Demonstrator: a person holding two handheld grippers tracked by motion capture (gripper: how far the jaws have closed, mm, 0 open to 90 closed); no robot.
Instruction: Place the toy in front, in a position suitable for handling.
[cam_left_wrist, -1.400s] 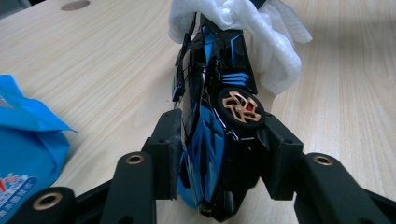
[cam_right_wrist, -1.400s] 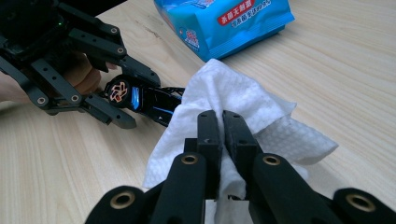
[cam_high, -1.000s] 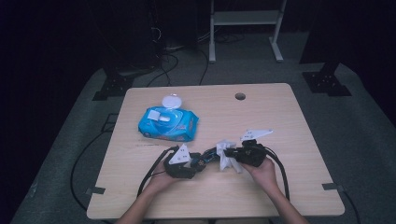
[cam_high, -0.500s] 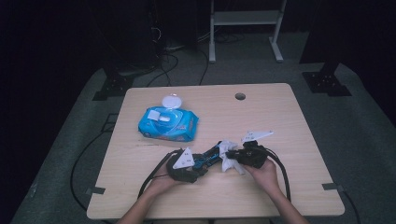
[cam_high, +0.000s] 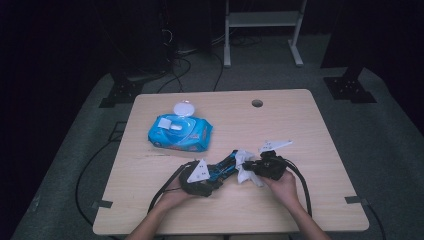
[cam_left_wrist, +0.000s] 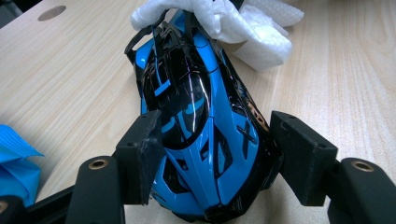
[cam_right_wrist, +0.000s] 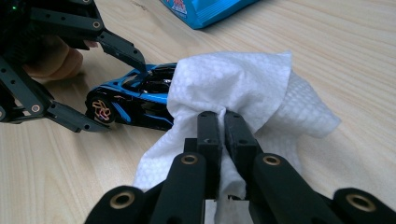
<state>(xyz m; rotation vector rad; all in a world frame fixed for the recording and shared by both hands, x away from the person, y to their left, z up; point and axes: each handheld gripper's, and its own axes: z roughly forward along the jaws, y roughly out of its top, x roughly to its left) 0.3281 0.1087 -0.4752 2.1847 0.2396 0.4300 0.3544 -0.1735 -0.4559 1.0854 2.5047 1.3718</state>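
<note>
Forearms: two bare forearms come in from the bottom edge of the high view, one hand on each pair of tongs, low in the frame.
Left tongs (cam_left_wrist: 212, 154): in the left gripper view the two black pads stand on either side of the toy car's nose; the left pad lies against the car's flank, the right pad stands just beside the other flank, and whether it presses I cannot tell. The jaws have just been opening, with the car between them. In the high view these tongs (cam_high: 218, 176) sit left of centre, a grey three-cornered plate on top.
Toy car (cam_left_wrist: 201, 116): blue and black, glossy, resting on the desk, running from the bottom centre of the left gripper view up toward the top centre. In the right gripper view the car (cam_right_wrist: 135, 100) lies at centre left, side on, one wheel with an orange rim showing.
Right tongs (cam_right_wrist: 223, 122): jaws pinched narrow on a fold of the wipe, at the bottom centre of the right gripper view.
Wipe (cam_right_wrist: 233, 88): white, crumpled, draped over the far end of the car; in the high view the wipe (cam_high: 244, 165) lies between the two tongs.
Desk (cam_high: 280, 125): pale wood, with a round hole near its far edge.
Wipes pack (cam_high: 180, 132): blue, lid flipped open, upper left of the desk in the high view, well apart from the car.
</note>
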